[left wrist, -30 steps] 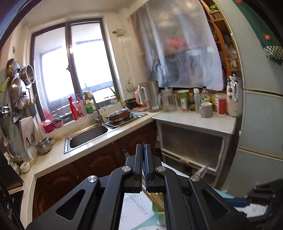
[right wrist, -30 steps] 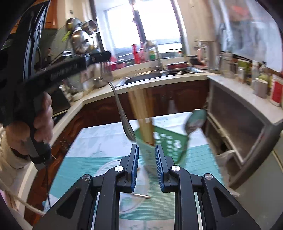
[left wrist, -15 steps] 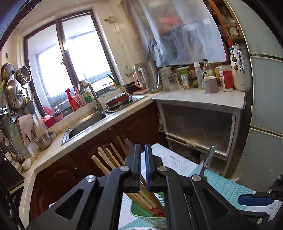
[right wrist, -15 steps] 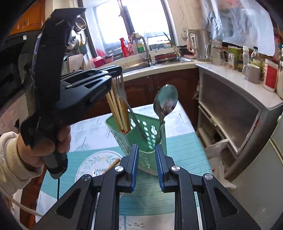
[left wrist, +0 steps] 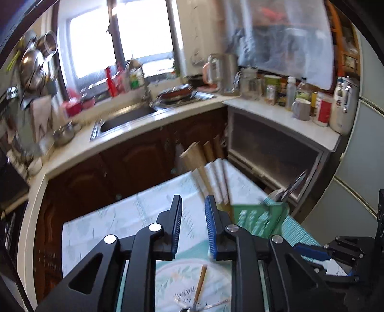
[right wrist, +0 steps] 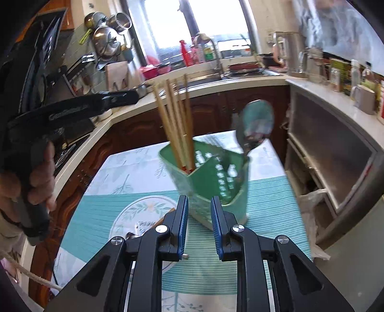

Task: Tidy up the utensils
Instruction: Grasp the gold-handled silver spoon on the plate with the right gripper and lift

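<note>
Your right gripper (right wrist: pixel 198 224) has its tongs apart, with nothing between the blue pads, and it hangs low over the striped teal mat (right wrist: pixel 264 204). Just in front of it stands the green utensil holder (right wrist: pixel 211 177) on the table. Only this view shows the inside of the holder well: the wooden chopsticks (right wrist: pixel 176 120) lean in the left compartment, and a metal spoon (right wrist: pixel 255 126) stands with its bowl up at the right side. At the left of this view your left hand (right wrist: pixel 36 182) grips the handle of the other tool.

Your left gripper (left wrist: pixel 193 226) also has its tongs apart and holds nothing. This view is blurred, so the holder (left wrist: pixel 259 219) appears only as a green wall just right of the tongs, with the chopsticks (left wrist: pixel 204 165) rising from it and the spoon (left wrist: pixel 291 186) thin and edge-on. What this view gives and the other mostly hides: on the round plate (left wrist: pixel 172 280) under the tongs lies one more chopstick (left wrist: pixel 201 280), and near its lower end you see fork tines (left wrist: pixel 182 296). From the right wrist only a small end of that chopstick (right wrist: pixel 168 213) shows on the plate (right wrist: pixel 144 208).

Farther away both views show the counter with the sink (left wrist: pixel 124 117) and the window (right wrist: pixel 192 21) behind it
</note>
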### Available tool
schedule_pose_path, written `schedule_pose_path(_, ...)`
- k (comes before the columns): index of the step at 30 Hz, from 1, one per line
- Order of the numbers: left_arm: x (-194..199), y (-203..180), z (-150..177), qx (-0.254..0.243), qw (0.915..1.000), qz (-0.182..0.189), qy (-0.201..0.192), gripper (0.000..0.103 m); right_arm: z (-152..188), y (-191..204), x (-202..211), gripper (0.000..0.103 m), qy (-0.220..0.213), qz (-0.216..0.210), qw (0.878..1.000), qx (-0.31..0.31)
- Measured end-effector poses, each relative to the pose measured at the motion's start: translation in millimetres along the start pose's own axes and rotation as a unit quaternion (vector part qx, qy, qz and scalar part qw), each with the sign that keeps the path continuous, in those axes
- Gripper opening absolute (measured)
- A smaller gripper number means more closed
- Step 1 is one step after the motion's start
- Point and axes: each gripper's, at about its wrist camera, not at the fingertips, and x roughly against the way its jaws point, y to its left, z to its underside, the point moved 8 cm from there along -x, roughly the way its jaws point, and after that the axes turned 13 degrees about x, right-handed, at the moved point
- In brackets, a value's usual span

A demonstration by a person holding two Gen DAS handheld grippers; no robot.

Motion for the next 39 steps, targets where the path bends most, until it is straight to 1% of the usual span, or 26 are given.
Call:
schedule_pose_path(2,-0.5,21.7,12.9,0.021,0.9994,-0.012,0.024,0.023,0.8,11.6,-8.0,0.019,0.01,-0.022,1.0,0.001)
schedule_pose_path(5,-5.6,49.9,39.7,0.041,0.9964,-0.035,0.065,0.025,2.9,25.3,-19.9,0.019,0.025,-0.048,0.999,0.002)
schedule_pose_path(7,-10.3,66.8,60.9,0.059,0.9926,-0.047,0.095,0.025,6.7,35.7,-29.7,0.019,0.038,-0.066,0.997,0.0)
schedule_pose_path(11,-17.9,89.3,102.1,0.093,0.9831,-0.057,0.147,0.025,17.6,59.7,-48.7,0.019,0.063,-0.094,0.994,0.007)
schedule_pose_path(13,-24.1,95.6,123.9,0.11,0.9769,-0.051,0.176,0.025,23.6,72.1,-58.2,0.019,0.077,-0.104,0.991,0.014)
schedule_pose_path(15,-30.2,100.2,145.9,0.131,0.9694,-0.037,0.204,0.025,33.4,81.8,-66.0,0.019,0.092,-0.112,0.989,0.024)
schedule_pose_path(18,-37.5,101.6,169.8,0.159,0.9588,-0.025,0.234,0.025,47.0,95.2,-80.2,0.019,0.11,-0.115,0.986,0.053)
schedule_pose_path(19,-40.4,103.0,176.8,0.166,0.9552,-0.023,0.244,0.026,50.8,98.2,-84.3,0.019,0.115,-0.114,0.984,0.067)
schedule_pose_path(21,-43.3,105.8,191.2,0.173,0.9507,-0.022,0.256,0.026,57.8,106.1,-93.9,0.019,0.121,-0.114,0.98,0.107)
schedule_pose_path(23,-45.3,103.5,201.0,0.172,0.9486,-0.02,0.265,0.026,63.3,111.3,-102.9,0.019,0.128,-0.112,0.974,0.148)
schedule_pose_path(26,-46.7,106.0,209.1,0.175,0.9454,-0.02,0.274,0.026,69.8,119.3,-117.8,0.019,0.139,-0.121,0.961,0.205)
schedule_pose_path(28,-45.1,107.4,214.1,0.184,0.9433,-0.019,0.276,0.028,73.8,125.5,-125.7,0.019,0.146,-0.128,0.949,0.248)
schedule_pose_path(32,-39.3,114.9,221.9,0.206,0.9395,-0.023,0.272,0.031,80.1,139.9,-141.0,0.019,0.159,-0.135,0.914,0.348)
schedule_pose_path(34,-37.8,119.3,224.3,0.218,0.9368,-0.026,0.272,0.031,82.7,144.8,-149.1,0.019,0.167,-0.141,0.897,0.383)
schedule_pose_path(37,-35.6,125.6,228.9,0.234,0.9339,-0.03,0.268,0.031,87.9,153.8,-161.1,0.019,0.187,-0.158,0.866,0.435)
schedule_pose_path(39,-33.1,129.4,231.7,0.245,0.932,-0.033,0.265,0.031,89.6,159.1,-166.7,0.019,0.196,-0.166,0.85,0.459)
